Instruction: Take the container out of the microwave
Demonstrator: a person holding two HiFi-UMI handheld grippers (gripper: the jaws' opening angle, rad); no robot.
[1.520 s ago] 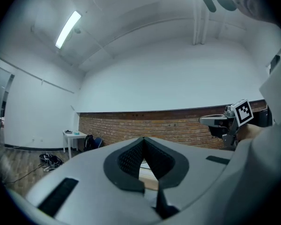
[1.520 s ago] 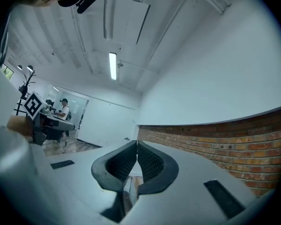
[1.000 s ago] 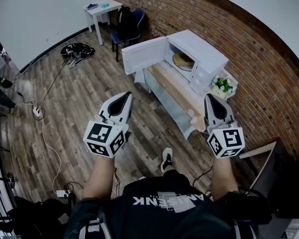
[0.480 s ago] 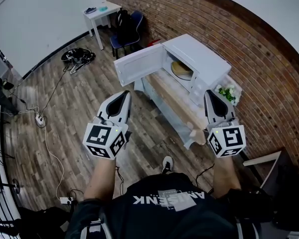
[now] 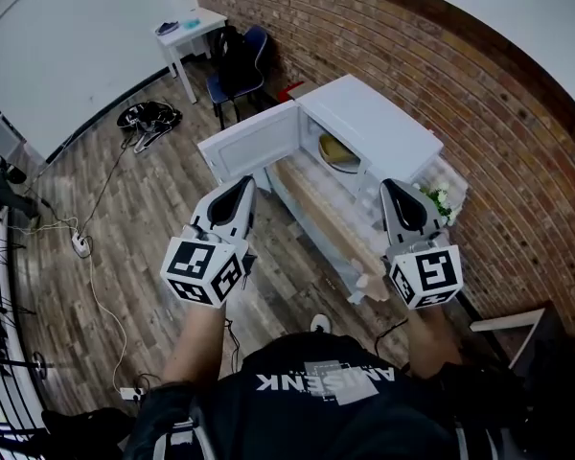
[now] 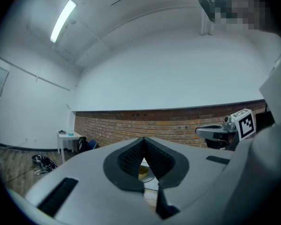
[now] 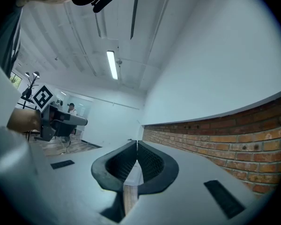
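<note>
microwave (image 5: pixel 369 127): standing open
container (image 5: pixel 336 149): sitting inside microwave
left gripper (image 5: pixel 243 183): fingers touching, carrying nothing
right gripper (image 5: pixel 392 187): fingers touching, carrying nothing

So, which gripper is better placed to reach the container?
Left gripper, probably: its view looks straight at the container in the open microwave; the right gripper points past it at the brick wall.

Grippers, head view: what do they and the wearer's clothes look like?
Left gripper and right gripper match: light grey tapered shells, black ribbed pads, a white cube with black square markers at each rear. Black top, white lettering.
</note>
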